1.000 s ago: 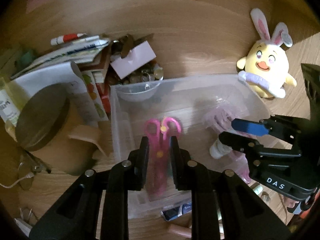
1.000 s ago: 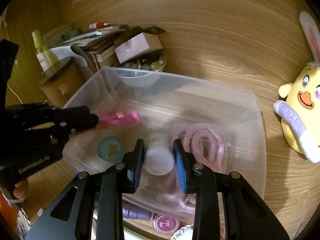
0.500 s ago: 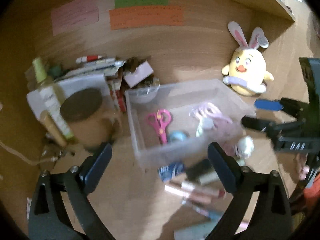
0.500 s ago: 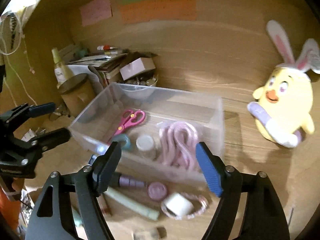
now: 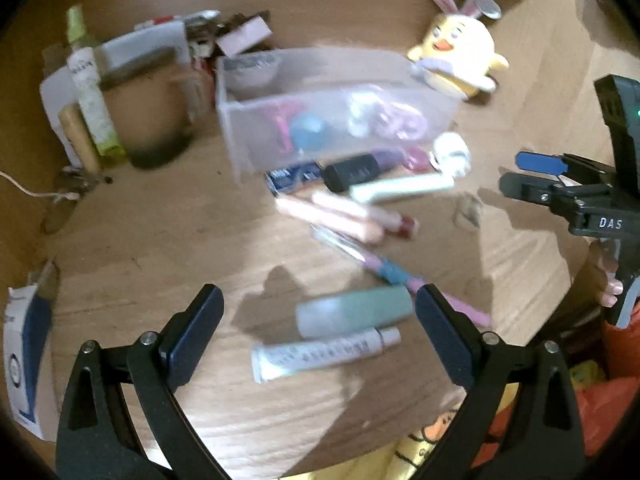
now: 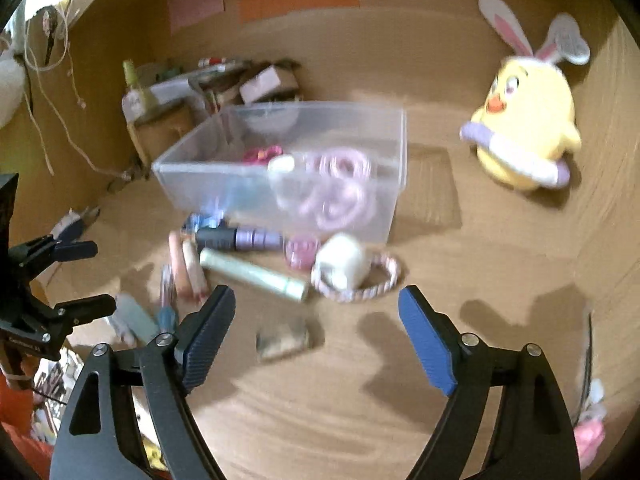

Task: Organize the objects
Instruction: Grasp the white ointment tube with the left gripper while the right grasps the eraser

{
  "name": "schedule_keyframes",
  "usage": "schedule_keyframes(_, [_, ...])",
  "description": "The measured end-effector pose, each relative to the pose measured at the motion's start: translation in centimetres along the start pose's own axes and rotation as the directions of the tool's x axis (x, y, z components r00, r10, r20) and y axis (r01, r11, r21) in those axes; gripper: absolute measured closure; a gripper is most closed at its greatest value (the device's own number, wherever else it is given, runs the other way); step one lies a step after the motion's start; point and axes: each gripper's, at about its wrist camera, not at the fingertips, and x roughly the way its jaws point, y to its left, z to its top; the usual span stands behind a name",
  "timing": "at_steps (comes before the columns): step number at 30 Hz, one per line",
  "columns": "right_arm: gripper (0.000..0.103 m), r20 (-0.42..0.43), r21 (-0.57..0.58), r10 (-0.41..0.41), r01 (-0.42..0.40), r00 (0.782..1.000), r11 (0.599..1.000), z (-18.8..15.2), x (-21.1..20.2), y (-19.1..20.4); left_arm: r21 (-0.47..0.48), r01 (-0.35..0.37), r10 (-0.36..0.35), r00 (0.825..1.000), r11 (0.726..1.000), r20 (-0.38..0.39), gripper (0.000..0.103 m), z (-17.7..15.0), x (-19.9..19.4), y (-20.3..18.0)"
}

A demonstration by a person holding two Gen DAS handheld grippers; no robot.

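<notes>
A clear plastic bin [image 5: 240,136] [image 6: 188,184] stands on the wooden desk and holds pink scissors [image 5: 282,120], a blue tape roll [image 5: 306,134], a white jar [image 6: 282,164] and a coiled pink cord [image 6: 336,188]. Loose tubes and pens lie in front of it, among them a pale green tube [image 6: 252,274] and a green-capped bottle [image 5: 352,312]. My left gripper [image 5: 318,300] [image 6: 102,276] hovers open above the bottle and a white tube [image 5: 320,354], gripping nothing. The jaws of my right gripper [image 6: 316,296] [image 5: 514,172] are opening, with nothing between them.
A yellow plush chick [image 6: 524,120] sits right of the bin. A brown canister [image 5: 152,112], a lotion bottle [image 5: 90,92] and stacked books crowd the left. A white mug [image 6: 340,260] sits on a striped bracelet. A white box [image 5: 24,360] lies at the desk's left edge.
Both grippers have opened and drawn back from the bin toward the desk's near side. The scissors and the white jar stay in the bin.
</notes>
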Motion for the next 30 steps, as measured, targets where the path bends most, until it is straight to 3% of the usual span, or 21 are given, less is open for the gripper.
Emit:
schedule_keyframes(6, [0.021,-0.061,-0.014,0.029,-0.03,0.998,0.999,-2.0,1.3,0.7,0.021,0.037,-0.036,0.999,0.999,-0.04,0.005,-1.3,1.1,-0.4])
schedule_keyframes(14, [0.021,-0.093,-0.045,0.015,-0.02,0.996,0.999,-1.9,2.8,1.3,-0.004,0.065,-0.065,0.995,0.998,-0.071,0.006,-2.6,0.9,0.6])
schedule_keyframes(19, [0.022,-0.114,-0.069,0.023,-0.031,0.993,0.997,-1.5,3.8,1.5,0.017,0.04,-0.039,0.998,0.999,-0.047,0.022,-3.1,0.7,0.1])
schedule_keyframes(21, [0.027,-0.121,-0.055,0.025,-0.032,0.992,0.998,-1.5,4.2,1.3,0.029,0.033,-0.031,0.999,0.999,-0.042,0.03,-3.3,0.5,-0.2])
schedule_keyframes(28, [0.063,-0.107,-0.065,0.021,-0.028,0.994,0.997,-1.7,4.1,1.6,0.04,0.022,-0.02,0.999,0.999,-0.044,0.03,-3.8,0.1,-1.0])
schedule_keyframes(30, [0.064,-0.1,-0.068,0.012,-0.019,0.995,0.998,-1.8,4.1,1.7,0.046,0.015,-0.012,0.999,0.999,-0.049,0.03,-3.8,0.2,-1.3])
